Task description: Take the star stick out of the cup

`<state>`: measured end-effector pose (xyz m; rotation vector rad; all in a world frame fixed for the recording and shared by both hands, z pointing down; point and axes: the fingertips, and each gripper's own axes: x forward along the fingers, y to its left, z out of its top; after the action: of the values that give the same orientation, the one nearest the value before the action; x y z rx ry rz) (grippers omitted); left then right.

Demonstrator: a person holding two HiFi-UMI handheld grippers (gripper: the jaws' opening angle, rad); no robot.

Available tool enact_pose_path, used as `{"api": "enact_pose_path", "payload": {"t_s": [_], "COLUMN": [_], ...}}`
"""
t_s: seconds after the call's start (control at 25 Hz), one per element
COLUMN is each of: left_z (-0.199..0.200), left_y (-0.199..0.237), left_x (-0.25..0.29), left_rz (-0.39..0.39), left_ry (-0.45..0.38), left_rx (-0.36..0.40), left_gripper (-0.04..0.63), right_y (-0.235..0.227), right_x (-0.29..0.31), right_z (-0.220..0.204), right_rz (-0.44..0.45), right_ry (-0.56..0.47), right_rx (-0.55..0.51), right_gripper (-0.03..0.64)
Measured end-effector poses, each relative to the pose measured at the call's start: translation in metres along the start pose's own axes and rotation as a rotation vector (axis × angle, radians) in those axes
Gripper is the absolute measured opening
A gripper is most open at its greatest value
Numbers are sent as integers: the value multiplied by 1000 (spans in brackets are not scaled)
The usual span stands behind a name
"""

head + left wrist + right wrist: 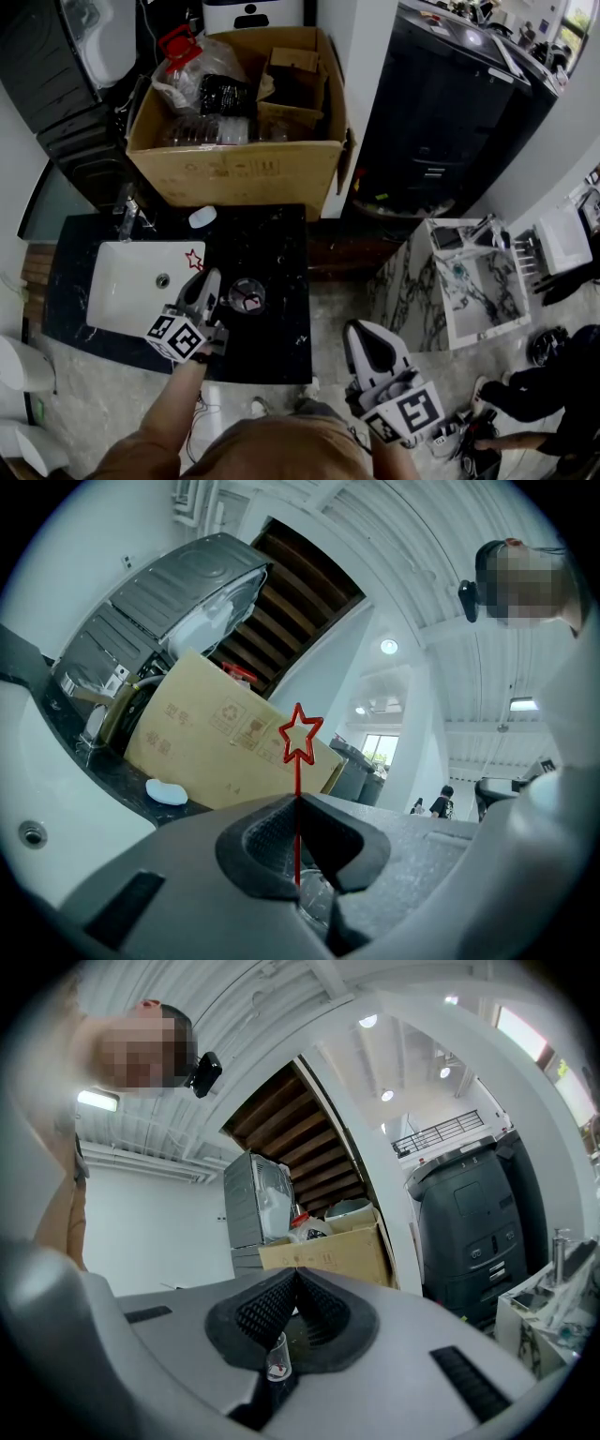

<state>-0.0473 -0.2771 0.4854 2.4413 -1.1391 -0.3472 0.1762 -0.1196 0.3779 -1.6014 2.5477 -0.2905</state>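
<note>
The left claw [298, 801], ribbed black pads, pinches the thin red star stick [298, 772] beside the clear round cup [247, 295]; the right claw [296, 1275] is pressed together.

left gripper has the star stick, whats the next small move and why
Probably lift the left gripper straight up: its jaws are shut on the star stick, whose lower end appears to sit in the cup, so a vertical pull should free it.

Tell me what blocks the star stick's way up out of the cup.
Nothing visible does. The left tongs are shut on the star stick, and only open air shows above its star. The cardboard box stands behind the cup, clear of the stick.
</note>
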Motion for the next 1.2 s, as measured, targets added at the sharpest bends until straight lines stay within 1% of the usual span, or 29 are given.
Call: {"api": "enact_pose_path", "payload": {"t_s": [0.2, 0.48, 0.8, 1.2], "left_z": [9, 21, 31, 53], "left_y": [-2, -12, -16, -25], "left_x": [-3, -7, -17, -33], "left_rz": [5, 2, 12, 15], "left_ry": [-30, -49, -67, -121], "left_rx": [-7, 36, 55, 81], "left_gripper": [6, 7, 6, 7], "right_y": [-1, 2, 11, 21], "right_x": [-4, -8, -8, -9], "right_z": [1, 2, 3, 0], "right_rz": [-1, 12, 36, 62], "right_ry": [-5, -14, -26, -22], "right_rx": [0, -5, -5, -2], "right_gripper": [-2, -2, -2, -2]}}
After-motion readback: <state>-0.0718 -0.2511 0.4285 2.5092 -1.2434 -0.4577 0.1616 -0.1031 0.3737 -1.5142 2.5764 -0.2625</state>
